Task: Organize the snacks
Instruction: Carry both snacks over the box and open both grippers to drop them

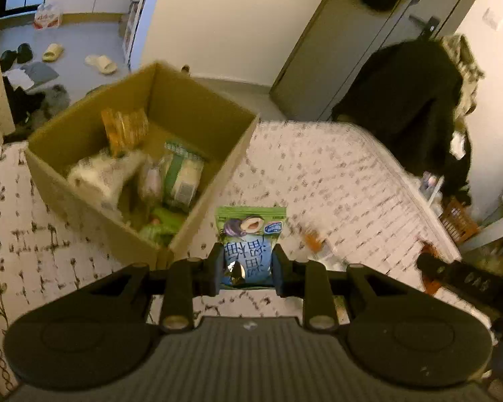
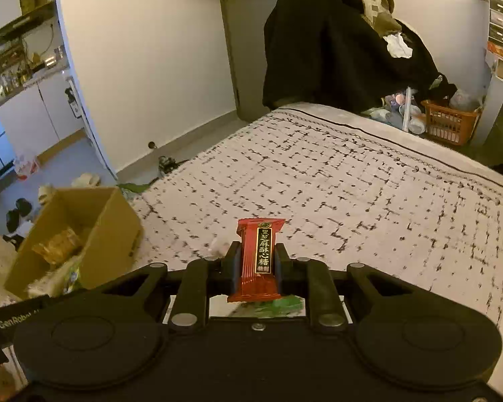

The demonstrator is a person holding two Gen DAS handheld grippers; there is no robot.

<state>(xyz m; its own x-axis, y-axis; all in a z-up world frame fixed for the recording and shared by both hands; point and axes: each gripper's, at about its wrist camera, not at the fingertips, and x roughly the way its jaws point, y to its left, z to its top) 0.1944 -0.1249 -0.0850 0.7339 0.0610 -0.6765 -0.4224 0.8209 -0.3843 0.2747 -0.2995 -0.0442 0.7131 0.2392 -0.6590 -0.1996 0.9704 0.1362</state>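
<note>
Red candy bar clamped in right tool; green-blue pouch in left tool.

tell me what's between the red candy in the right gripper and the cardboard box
In the right wrist view, only bare patterned bedspread lies between the red candy and the cardboard box.

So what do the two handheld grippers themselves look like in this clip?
Both are matte black. The left gripper has two stubby fingers on linkage bars with silver pivot pins, round disc housings either side and a ribbed grey body behind. The right gripper has the same build with a smooth black body; a black tab at its left edge carries white lettering starting "GenRobot". No hands, sleeves or cables show.
</note>
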